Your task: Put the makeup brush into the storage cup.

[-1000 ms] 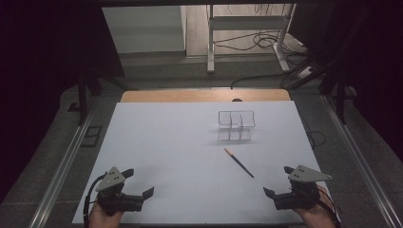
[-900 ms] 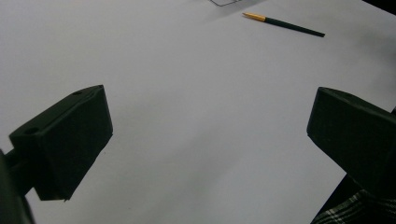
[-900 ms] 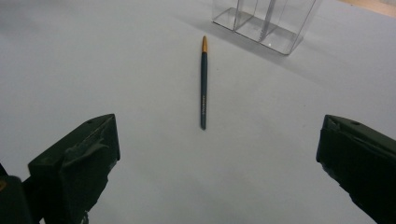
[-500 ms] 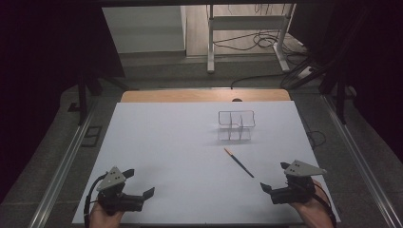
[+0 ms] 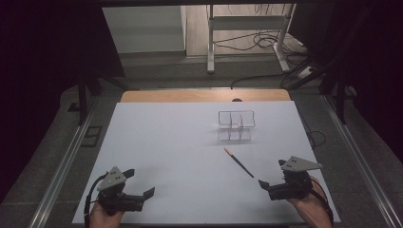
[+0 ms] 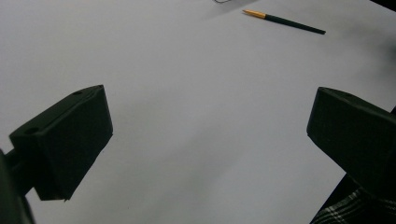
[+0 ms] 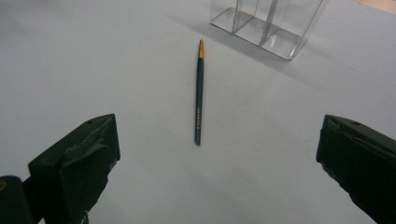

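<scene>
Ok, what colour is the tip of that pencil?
Orange-gold tip on a dark green pencil, clearest in the right gripper view.

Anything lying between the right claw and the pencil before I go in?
Nothing: the stretch from the right claw to the pencil is bare white table. The right gripper view shows it best, the pencil lying straight ahead between the open jaws.

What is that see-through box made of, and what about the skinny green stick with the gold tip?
The see-through box looks like clear hard plastic, perhaps acrylic: glossy walls and dividers with the table showing through. The stick looks like a pencil: a matte dark green painted shaft, likely wood, with tiny printed lettering. Its gold tip shines a little, so metal or gold paint.
</scene>
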Demonstrator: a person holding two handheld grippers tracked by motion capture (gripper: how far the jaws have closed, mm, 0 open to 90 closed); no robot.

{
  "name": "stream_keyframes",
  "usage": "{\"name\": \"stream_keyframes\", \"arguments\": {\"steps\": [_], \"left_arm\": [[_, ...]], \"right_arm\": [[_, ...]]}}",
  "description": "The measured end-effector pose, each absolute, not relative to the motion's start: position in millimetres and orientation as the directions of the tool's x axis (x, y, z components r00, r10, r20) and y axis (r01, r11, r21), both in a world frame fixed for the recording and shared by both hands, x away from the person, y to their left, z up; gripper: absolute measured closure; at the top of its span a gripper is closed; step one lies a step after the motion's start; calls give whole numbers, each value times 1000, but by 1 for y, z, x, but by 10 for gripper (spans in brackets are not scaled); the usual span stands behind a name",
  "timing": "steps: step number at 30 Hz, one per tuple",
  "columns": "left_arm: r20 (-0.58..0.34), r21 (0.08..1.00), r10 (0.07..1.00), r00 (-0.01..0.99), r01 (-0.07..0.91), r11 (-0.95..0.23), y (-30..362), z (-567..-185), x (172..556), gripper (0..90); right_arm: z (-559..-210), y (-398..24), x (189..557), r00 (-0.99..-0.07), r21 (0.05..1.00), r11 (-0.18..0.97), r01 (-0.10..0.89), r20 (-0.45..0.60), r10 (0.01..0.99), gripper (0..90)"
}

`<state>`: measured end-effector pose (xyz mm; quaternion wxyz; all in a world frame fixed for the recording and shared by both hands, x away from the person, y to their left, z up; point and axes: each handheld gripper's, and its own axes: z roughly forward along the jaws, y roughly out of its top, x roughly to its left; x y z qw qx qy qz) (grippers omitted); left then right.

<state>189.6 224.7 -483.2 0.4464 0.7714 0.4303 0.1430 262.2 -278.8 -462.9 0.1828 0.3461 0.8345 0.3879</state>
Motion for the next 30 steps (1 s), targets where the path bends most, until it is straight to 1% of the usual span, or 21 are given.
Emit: {"name": "stream_keyframes", "arguments": {"steps": [7,16,21,30], "left_arm": [[-162,810,791,590,537,-235,224,-483,190,6],[-161,808,791,590,539,-237,224,-484,190,6],[-162,809,790,591,538,-237,224,-483,190,6],[-161,810,792,589,537,-235,224,-483,190,6]], "right_arm": [[-461,-277,269,-694,778,446,443,-17,719,0],[-460,-271,276,-698,779,452,434,-26,716,0],[-459,-270,279,-694,776,443,449,-10,720,0],[-455,-267,287,-696,761,464,453,-23,717,0]]}}
